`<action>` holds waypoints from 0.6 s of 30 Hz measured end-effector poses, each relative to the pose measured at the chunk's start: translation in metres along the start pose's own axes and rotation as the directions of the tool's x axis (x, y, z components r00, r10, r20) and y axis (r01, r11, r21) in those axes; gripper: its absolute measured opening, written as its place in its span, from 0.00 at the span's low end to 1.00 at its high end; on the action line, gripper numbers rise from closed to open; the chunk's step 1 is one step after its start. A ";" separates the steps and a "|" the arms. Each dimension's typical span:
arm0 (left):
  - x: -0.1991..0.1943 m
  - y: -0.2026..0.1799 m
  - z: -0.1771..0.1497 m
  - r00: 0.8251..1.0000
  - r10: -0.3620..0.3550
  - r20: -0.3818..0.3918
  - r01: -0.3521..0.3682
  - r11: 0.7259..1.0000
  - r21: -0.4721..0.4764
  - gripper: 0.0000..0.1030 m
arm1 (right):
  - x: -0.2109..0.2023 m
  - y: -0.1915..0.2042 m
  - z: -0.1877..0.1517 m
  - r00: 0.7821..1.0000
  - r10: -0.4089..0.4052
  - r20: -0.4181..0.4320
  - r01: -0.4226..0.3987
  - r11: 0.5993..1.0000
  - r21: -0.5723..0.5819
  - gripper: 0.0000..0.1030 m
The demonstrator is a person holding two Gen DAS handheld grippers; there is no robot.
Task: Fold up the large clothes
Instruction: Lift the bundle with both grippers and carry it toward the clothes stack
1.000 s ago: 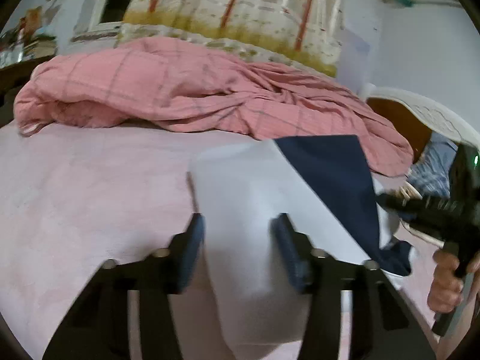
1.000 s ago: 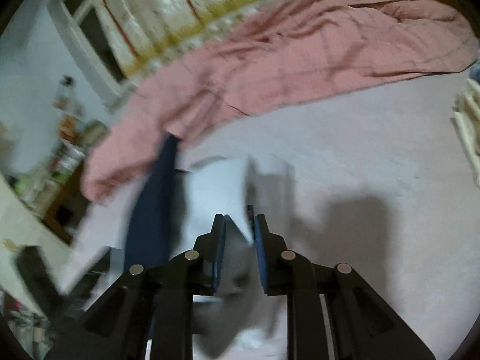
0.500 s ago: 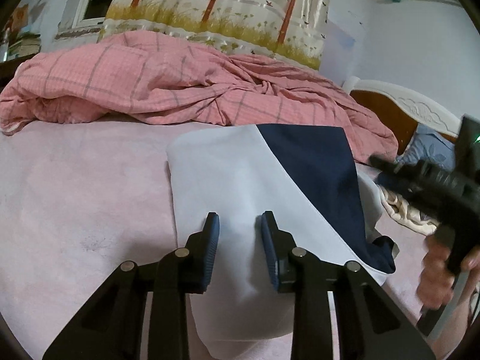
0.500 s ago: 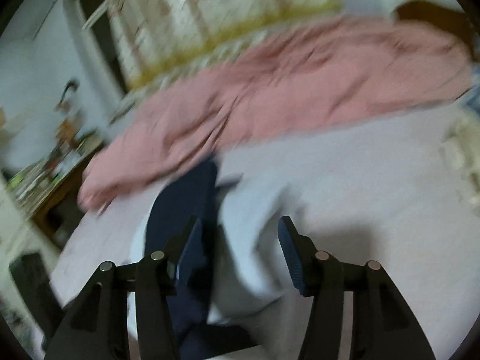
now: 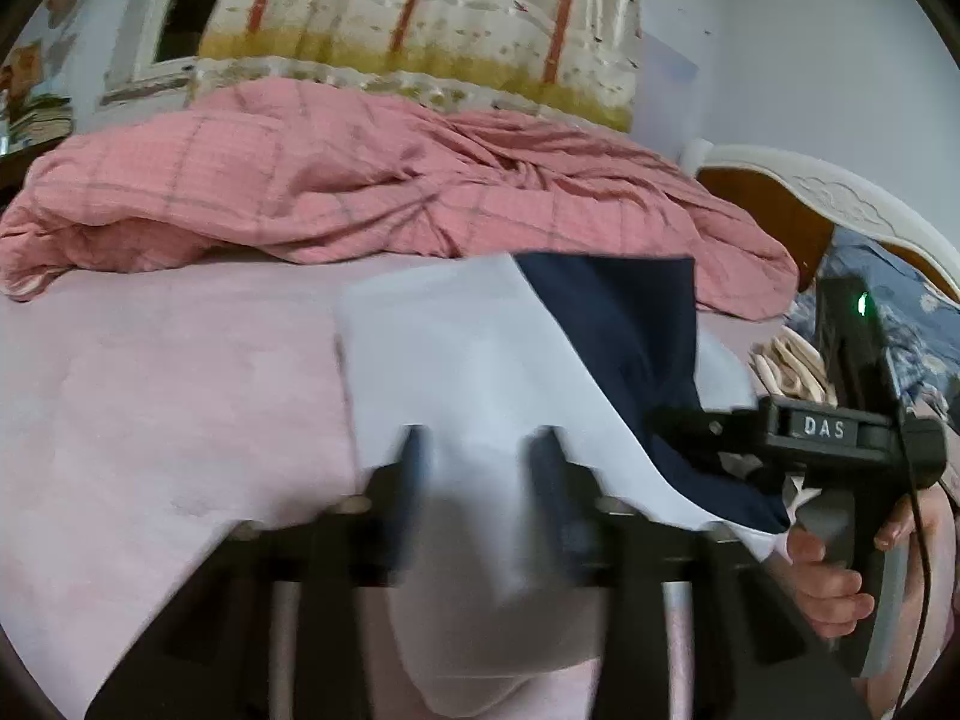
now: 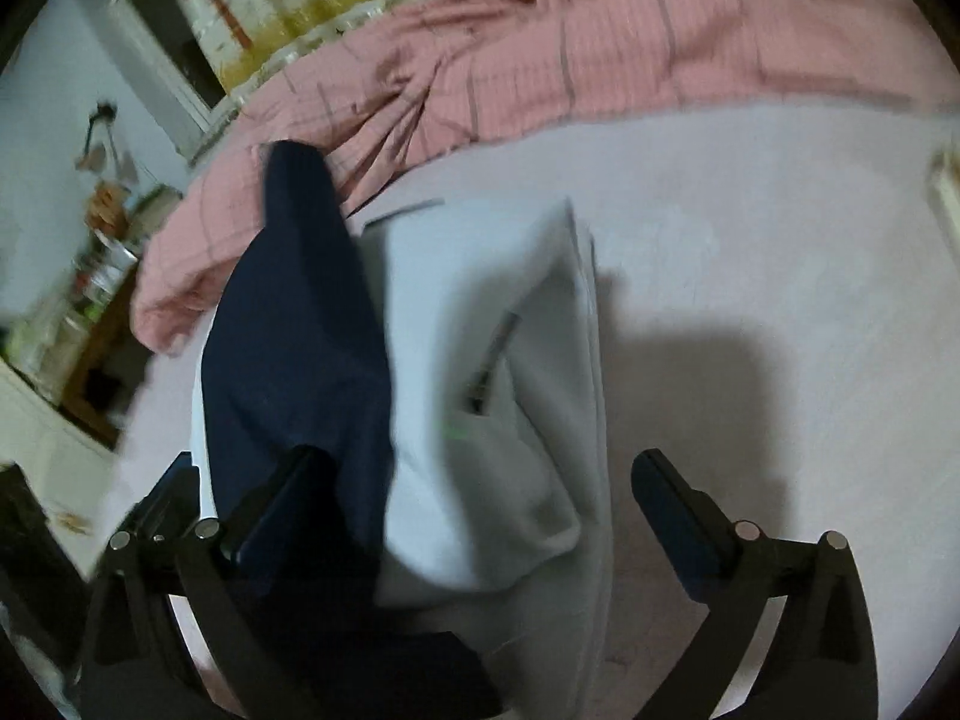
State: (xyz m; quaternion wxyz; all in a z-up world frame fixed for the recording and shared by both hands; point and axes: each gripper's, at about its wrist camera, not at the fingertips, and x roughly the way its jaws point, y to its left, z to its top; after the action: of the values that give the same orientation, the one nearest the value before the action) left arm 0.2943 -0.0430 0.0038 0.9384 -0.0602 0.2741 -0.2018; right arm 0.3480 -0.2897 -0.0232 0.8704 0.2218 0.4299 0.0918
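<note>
A white and navy garment (image 5: 468, 360) lies partly folded on the pink bed sheet (image 5: 150, 396). Its navy panel (image 5: 624, 348) runs along the right side. My left gripper (image 5: 477, 462) hovers over the white part with its jaws apart and nothing between them; it is blurred. My right gripper (image 6: 474, 498) is wide open above the garment (image 6: 480, 324), its left finger (image 6: 270, 498) over the navy part (image 6: 294, 330). The right gripper also shows in the left wrist view (image 5: 798, 438) at the garment's right edge.
A rumpled pink checked quilt (image 5: 360, 192) lies across the far side of the bed. A white and wood headboard (image 5: 840, 204) and a blue patterned pillow (image 5: 912, 324) are at the right. A curtain (image 5: 420, 18) hangs behind. Cluttered shelves (image 6: 90, 276) stand to the left.
My right gripper has let go of the white cloth and opened wide. My left gripper narrowed, then widened again over the white part. The garment now lies flatter on the bed.
</note>
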 end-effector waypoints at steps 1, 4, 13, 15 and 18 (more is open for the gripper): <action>-0.002 0.006 0.001 1.000 0.008 0.010 -0.007 0.999 -0.036 0.85 | 0.003 -0.006 0.000 1.000 0.025 -0.010 -0.025 1.000 0.018 1.00; 0.006 0.033 0.004 0.996 -0.082 -0.033 0.074 0.978 -0.197 0.93 | 0.011 -0.018 0.000 0.993 0.110 -0.037 -0.107 0.992 0.066 1.00; 0.056 0.066 -0.018 0.882 -0.433 -0.185 0.300 0.820 -0.488 0.97 | 0.023 -0.030 -0.005 0.949 0.309 -0.054 -0.300 0.944 0.138 0.84; 0.056 0.058 -0.020 0.891 -0.414 -0.185 0.296 0.841 -0.453 0.92 | 0.021 -0.028 -0.006 0.952 0.304 -0.033 -0.297 0.944 0.141 0.78; 0.047 0.055 -0.017 0.911 -0.385 -0.148 0.290 0.853 -0.435 0.73 | 0.010 -0.026 -0.008 0.958 0.286 0.018 -0.286 0.950 0.128 0.62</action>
State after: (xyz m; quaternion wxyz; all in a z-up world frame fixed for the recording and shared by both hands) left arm 0.3400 -0.0122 -0.0462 0.8168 -0.2760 0.4014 -0.3090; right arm 0.3469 -0.3071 -0.0469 0.8315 0.3376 0.3987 0.1889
